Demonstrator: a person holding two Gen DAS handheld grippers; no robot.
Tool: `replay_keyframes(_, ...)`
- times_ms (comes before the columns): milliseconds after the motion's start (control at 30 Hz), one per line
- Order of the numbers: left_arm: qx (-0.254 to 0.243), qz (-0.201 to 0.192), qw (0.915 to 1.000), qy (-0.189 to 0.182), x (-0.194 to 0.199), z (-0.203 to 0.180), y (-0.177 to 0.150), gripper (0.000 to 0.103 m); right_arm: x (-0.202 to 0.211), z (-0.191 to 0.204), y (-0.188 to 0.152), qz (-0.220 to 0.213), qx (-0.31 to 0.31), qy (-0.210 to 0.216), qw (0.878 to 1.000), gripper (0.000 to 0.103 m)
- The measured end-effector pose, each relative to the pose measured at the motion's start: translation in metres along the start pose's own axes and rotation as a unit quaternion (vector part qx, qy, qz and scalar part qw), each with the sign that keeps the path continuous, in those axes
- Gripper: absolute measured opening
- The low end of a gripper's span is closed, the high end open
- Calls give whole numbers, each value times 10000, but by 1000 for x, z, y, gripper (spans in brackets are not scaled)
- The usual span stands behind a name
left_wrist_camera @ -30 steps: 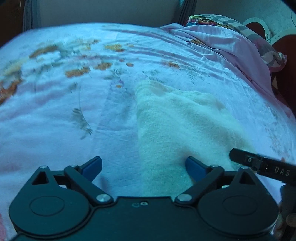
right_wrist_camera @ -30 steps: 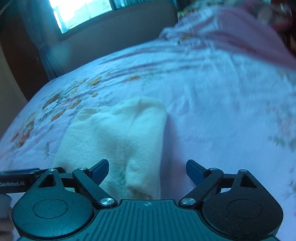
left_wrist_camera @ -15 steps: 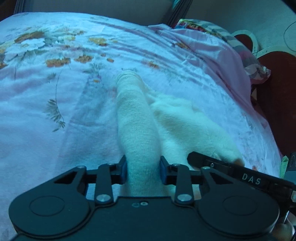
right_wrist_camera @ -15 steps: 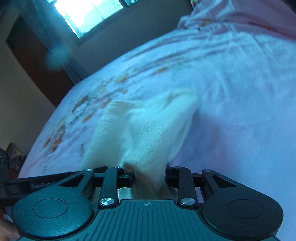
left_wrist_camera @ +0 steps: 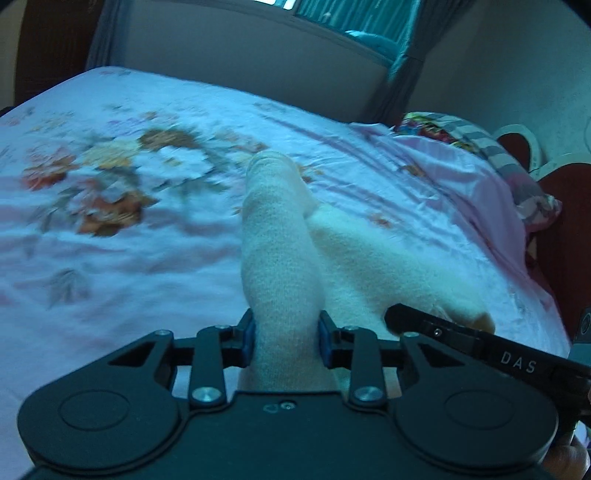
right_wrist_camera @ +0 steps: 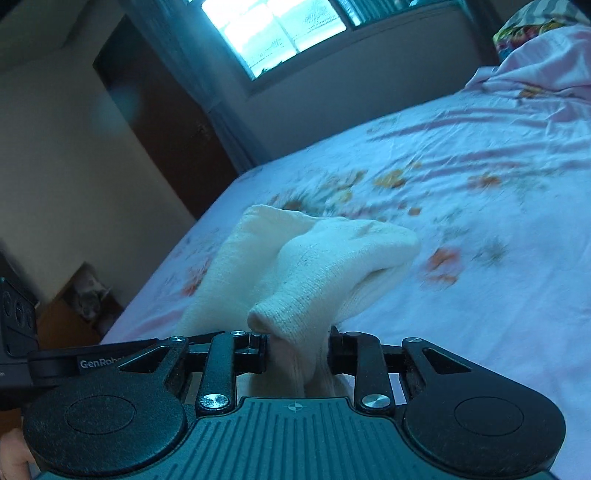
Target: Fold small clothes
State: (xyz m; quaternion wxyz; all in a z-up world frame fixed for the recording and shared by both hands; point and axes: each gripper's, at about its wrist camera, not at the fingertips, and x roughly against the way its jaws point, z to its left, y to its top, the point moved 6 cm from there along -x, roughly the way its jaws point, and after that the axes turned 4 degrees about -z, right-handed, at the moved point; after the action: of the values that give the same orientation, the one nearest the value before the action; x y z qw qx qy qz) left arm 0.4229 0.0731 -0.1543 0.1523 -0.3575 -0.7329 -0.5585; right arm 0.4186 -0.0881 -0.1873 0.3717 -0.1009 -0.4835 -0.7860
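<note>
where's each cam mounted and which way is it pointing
Left wrist: sits on the left tool, looking along it over the bed toward the wall; its fingers clamp the cloth, and the right tool's arm shows at right.
Right wrist: sits on the right tool, facing the window; a fingertip shows bottom left.
Shared: the same cloth and bed.

Dim bluish cast; window (right_wrist_camera: 280,33) glare; bedsheet (left_wrist_camera: 110,192) motion-blurred; fisheye-bent edges.

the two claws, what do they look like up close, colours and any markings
Both are matte black with round pivot discs and silver screws. The left claw has blue finger pads and a smooth body; the right claw has a ribbed body. Side bars read "DAS" and "GenRob...".
</note>
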Motion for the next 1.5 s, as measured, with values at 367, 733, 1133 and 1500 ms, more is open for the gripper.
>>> replay_keyframes(367, 108, -57, 9942, 1068, 10, 65, -42, 69, -29, -43, -57, 460, 154, -1324, 9900, 73)
replay_keyframes(733, -349, 430, 9953, 799, 9, 31, -92, 69, -35, 18, -90, 590, 1690, -1209, 9764, 44)
replay_keyframes(1133, -436, 208, 9941, 976, 62, 4, -82, 75, 17, 22, -83, 328, 1262, -1431, 9811, 45)
replay_keyframes(1500, -721, -171, 9893, 1254, 149, -39, -82, 94, 132, 67, -95, 43, 1413, -1197, 9827, 71)
